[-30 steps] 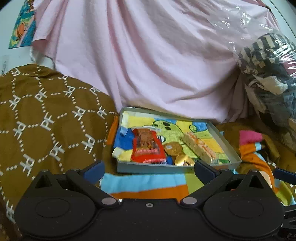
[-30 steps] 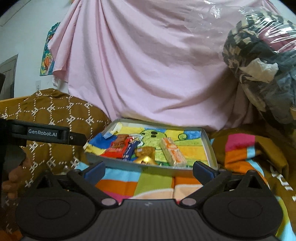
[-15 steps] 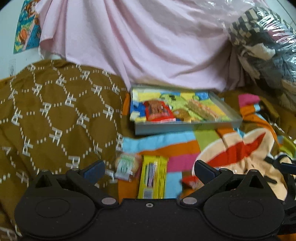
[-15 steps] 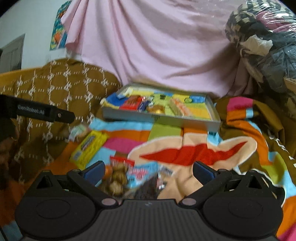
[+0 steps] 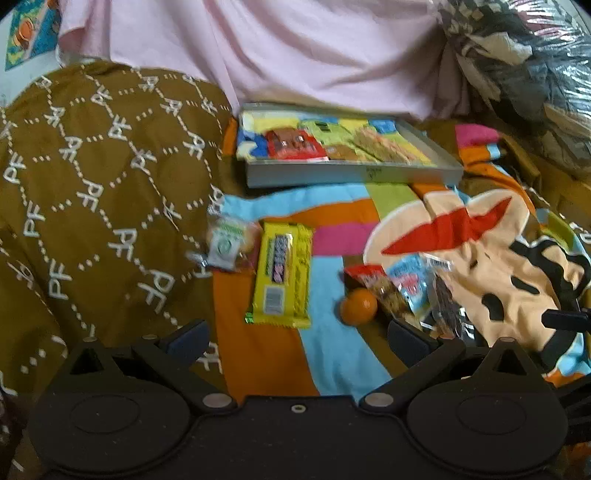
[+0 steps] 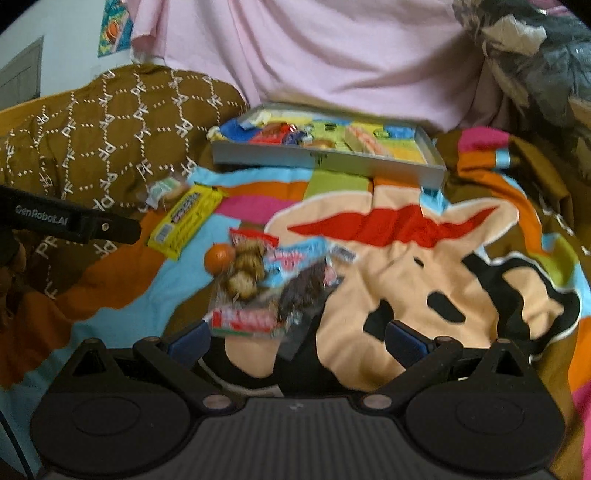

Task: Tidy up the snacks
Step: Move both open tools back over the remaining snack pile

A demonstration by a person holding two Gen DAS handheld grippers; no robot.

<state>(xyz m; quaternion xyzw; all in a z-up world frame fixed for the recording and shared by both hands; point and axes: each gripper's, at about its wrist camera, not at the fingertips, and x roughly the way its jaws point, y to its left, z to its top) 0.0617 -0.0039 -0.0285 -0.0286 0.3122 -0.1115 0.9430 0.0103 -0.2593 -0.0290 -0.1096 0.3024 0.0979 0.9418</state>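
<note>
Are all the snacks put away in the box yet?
Not yet. A few snacks lie in the gray box. Both tools, left and right, are open and empty. The yellow bar, orange ball and other packets wait on the blanket.

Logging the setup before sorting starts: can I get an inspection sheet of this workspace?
Surface: colourful blanket over bedding.
Job's things: grey tray already holding several snacks; loose on the blanket are a yellow bar, green packet, orange ball and a wrapper pile.
Clutter: brown quilt, bagged clothes.
Grippers: left gripper and right gripper open, empty.
Cables: nothing seen.
Surroundings: pink sheet, wall poster.
</note>
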